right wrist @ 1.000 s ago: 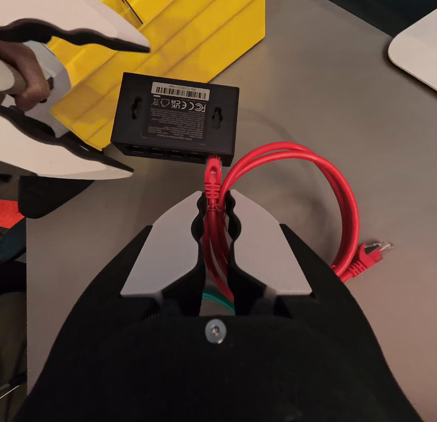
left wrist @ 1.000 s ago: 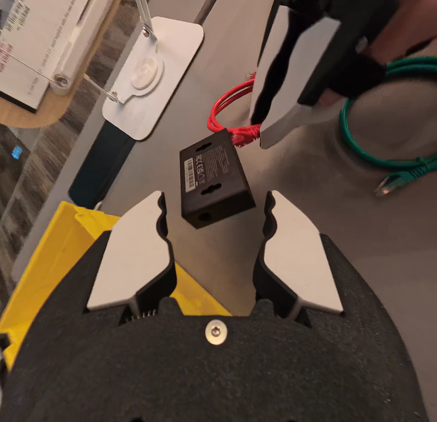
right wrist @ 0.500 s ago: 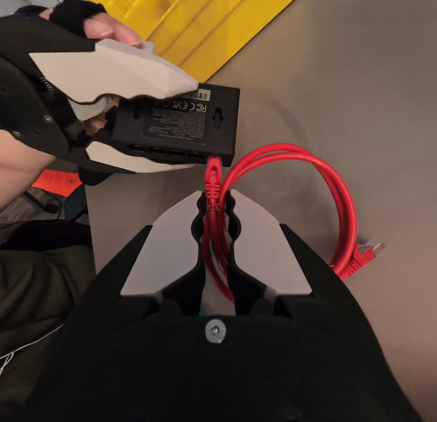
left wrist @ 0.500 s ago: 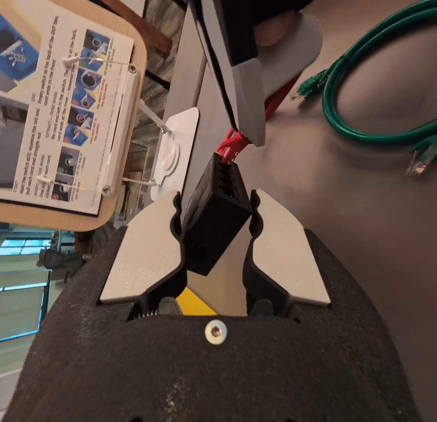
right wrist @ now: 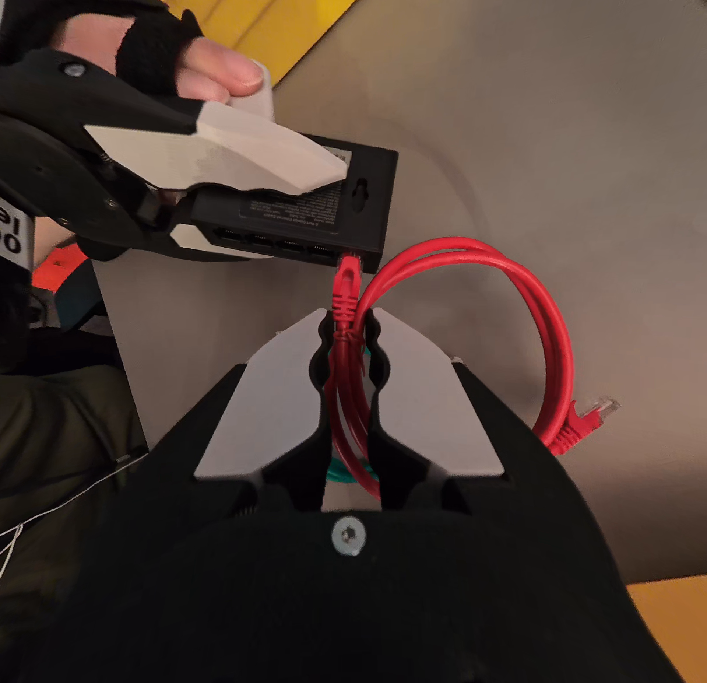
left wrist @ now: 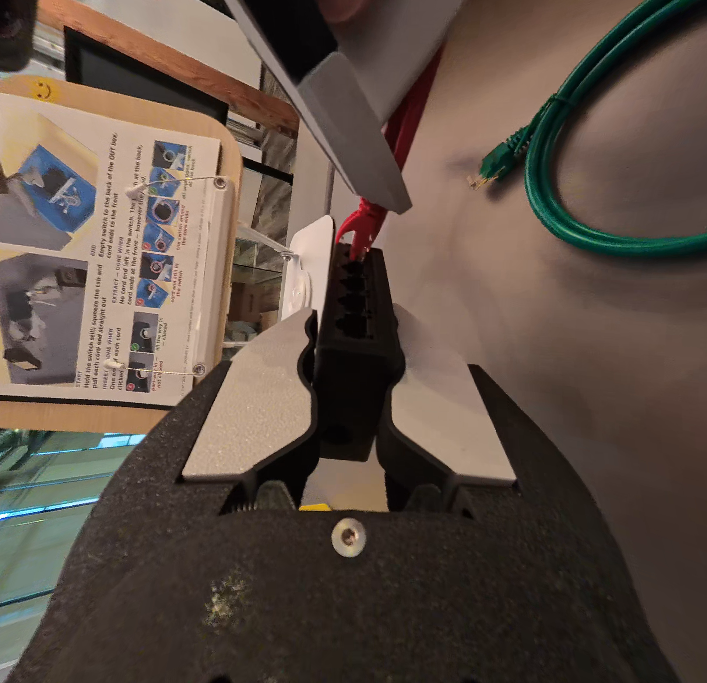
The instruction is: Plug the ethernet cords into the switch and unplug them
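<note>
The left gripper (left wrist: 354, 343) has closed onto the black switch (right wrist: 325, 205), lifting it off the grey table (right wrist: 535, 167); the right gripper (right wrist: 346, 316) clamps the plugged-in red cord (right wrist: 346, 282).

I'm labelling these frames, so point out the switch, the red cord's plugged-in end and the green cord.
switch (right wrist: 367, 201), right wrist view, its labelled face.
red cord's plugged-in end (right wrist: 346, 282), right wrist view, connector boot.
green cord (left wrist: 574, 228), left wrist view, coil's lower bend.

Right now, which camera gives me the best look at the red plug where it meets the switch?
The right wrist view: the red plug sits unobstructed at the end port of the switch, just ahead of the right tongs. In the left wrist view only a sliver of the plug shows, partly hidden behind the other tongs.
</note>
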A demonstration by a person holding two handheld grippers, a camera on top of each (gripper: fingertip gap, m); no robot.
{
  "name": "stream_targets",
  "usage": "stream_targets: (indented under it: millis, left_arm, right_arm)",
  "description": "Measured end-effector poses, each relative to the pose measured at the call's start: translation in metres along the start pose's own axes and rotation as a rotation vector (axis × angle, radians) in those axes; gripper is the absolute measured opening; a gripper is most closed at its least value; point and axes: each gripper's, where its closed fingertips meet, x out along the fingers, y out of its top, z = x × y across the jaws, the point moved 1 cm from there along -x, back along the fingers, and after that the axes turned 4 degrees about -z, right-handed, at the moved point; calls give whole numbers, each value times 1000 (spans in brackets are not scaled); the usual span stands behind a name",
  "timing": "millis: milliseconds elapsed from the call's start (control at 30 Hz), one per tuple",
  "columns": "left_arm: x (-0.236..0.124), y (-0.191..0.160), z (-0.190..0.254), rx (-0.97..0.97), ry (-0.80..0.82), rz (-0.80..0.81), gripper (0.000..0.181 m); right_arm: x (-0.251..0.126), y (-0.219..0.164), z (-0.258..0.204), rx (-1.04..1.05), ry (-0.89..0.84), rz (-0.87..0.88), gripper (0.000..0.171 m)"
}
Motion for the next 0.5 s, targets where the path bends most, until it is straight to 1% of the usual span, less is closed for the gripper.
stream_targets:
  millis: [100, 233, 333, 433, 500]
  left_arm:
    - [4, 1, 1, 8, -6, -19, 30]
    - [4, -3, -16, -38, 60, -38, 30]
    - [0, -11, -32, -92, 110, -72, 30]
    - [-9, -29, -52, -136, 190, -130, 30]
    - [-15, -43, -61, -199, 214, -153, 30]
  right_arm:
    - [-3, -2, 3, -19, -37, -11, 17]
    - [-15, 15, 8, -78, -92, 109, 20]
    - [-39, 35, 6, -183, -206, 251, 23]
    - [-73, 52, -11, -344, -364, 396, 26]
    - [-88, 57, -32, -427, -381, 458, 25]
